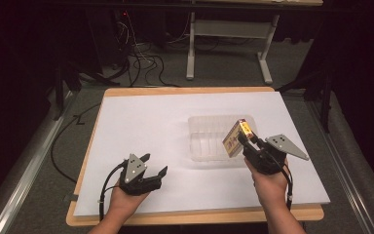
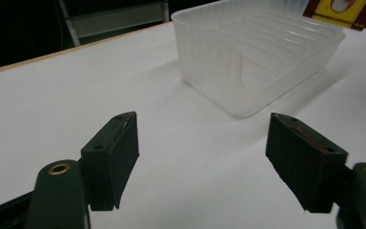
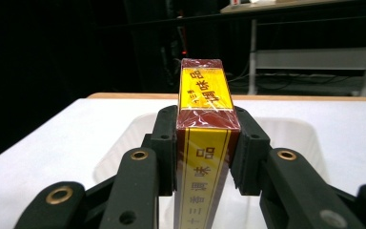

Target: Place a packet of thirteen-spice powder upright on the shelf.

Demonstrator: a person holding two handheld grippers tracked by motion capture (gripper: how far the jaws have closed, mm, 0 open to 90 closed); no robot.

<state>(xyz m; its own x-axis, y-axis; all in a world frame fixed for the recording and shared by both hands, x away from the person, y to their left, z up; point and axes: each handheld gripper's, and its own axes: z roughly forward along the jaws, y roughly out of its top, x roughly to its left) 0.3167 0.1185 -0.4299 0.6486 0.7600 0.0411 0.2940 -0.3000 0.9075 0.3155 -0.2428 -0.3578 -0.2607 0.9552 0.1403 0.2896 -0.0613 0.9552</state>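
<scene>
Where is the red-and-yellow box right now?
High view, right side: the red-and-yellow box is clamped in the right gripper, over the right end of the clear plastic tray.

From my seat, the table (image 1: pixel 141 122) gives wide bare room along its left edge and across the far left corner. The clear tub (image 1: pixel 209 141) stands right of centre as the one obstacle. My right gripper (image 1: pixel 247 140) holds the box (image 1: pixel 237 136) over the tub's right end. My left gripper (image 1: pixel 153 165), jaws apart, has free passage to the tub. A strip along the right edge looks passable, I think.
</scene>
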